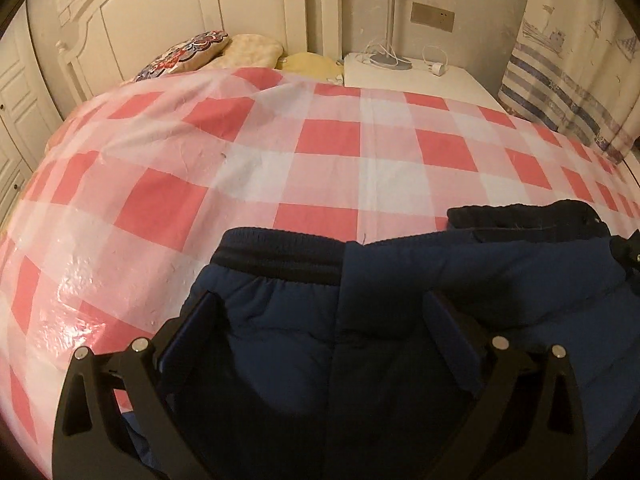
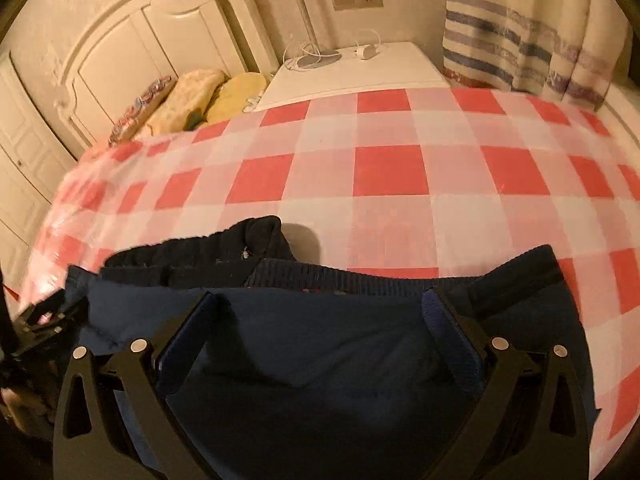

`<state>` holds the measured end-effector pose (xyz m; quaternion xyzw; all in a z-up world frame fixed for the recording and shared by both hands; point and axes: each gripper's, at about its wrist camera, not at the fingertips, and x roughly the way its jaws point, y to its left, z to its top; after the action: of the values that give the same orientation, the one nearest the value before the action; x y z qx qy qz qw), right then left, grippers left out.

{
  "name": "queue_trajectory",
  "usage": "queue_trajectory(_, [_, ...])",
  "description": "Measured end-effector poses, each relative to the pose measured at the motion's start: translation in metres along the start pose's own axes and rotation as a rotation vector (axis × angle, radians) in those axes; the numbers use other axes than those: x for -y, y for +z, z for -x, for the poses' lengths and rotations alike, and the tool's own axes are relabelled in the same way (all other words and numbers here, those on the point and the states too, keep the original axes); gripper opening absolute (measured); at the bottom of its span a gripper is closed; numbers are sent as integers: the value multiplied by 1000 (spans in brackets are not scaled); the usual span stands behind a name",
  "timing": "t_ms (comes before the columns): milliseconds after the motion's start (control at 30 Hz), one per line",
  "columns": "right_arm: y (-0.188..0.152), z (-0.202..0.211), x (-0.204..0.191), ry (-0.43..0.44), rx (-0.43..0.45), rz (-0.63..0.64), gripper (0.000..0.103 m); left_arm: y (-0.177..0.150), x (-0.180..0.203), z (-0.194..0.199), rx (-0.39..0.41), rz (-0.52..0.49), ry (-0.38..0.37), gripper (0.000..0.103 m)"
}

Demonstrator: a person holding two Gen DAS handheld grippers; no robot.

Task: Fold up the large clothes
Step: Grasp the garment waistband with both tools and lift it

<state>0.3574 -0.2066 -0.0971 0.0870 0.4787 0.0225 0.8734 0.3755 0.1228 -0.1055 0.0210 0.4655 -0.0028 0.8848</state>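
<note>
Hovering over navy padded trousers (image 1: pixel 400 340), both my left gripper (image 1: pixel 320 332) and right gripper (image 2: pixel 320 332) gape empty; waistband runs crosswise just ahead.

Checked bedspread (image 1: pixel 328 152), pillows (image 1: pixel 188 54), nightstand (image 2: pixel 352 70), striped curtain (image 2: pixel 520 48).

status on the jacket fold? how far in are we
Done: the navy jacket lies on the checked bedspread, its ribbed band toward the pillows. How many folds are in, I cannot tell. In hand: the left gripper and the right gripper are over the jacket, jaws wide, gripping nothing. Left: probably take hold and fold again, since it does not look compact.
</note>
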Motion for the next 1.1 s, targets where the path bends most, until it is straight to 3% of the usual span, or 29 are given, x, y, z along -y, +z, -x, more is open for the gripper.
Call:
queue_trajectory(133, [-4, 24, 6, 85, -2, -39, 98, -2, 2, 1, 6, -2, 7, 101])
queue_trajectory(267, [-38, 97, 16, 265, 93, -66, 98, -2, 2, 1, 6, -3, 10, 101])
queue_trajectory(400, [-110, 174, 39, 272, 228, -1, 98, -3, 1, 10, 13, -1, 55, 101])
queue_trajectory(500, [-170, 203, 79, 283, 249, -83, 98, -10, -3, 38, 61, 63, 84, 100])
queue_trajectory(600, [-228, 208, 118, 265, 215, -212, 98, -27, 2, 81, 137, 94, 1, 100])
queue_trajectory(667, [-258, 206, 133, 304, 204, -287, 98, -45, 17, 105, 187, 49, -34, 100])
queue_trajectory(767, [-283, 198, 126, 384, 173, -318, 98, -71, 45, 114, 231, -66, 6, 101])
queue_trajectory(867, [-280, 185, 104, 406, 126, -254, 98, -86, 62, 89, 163, -130, 60, 101])
queue_trajectory(967, [-268, 170, 83, 422, 107, -213, 98, -87, 53, 78, 148, -81, 4, 101])
queue_trajectory(1100, [-251, 153, 64, 366, 104, -196, 99, -88, 48, 72, 136, -61, -28, 101])
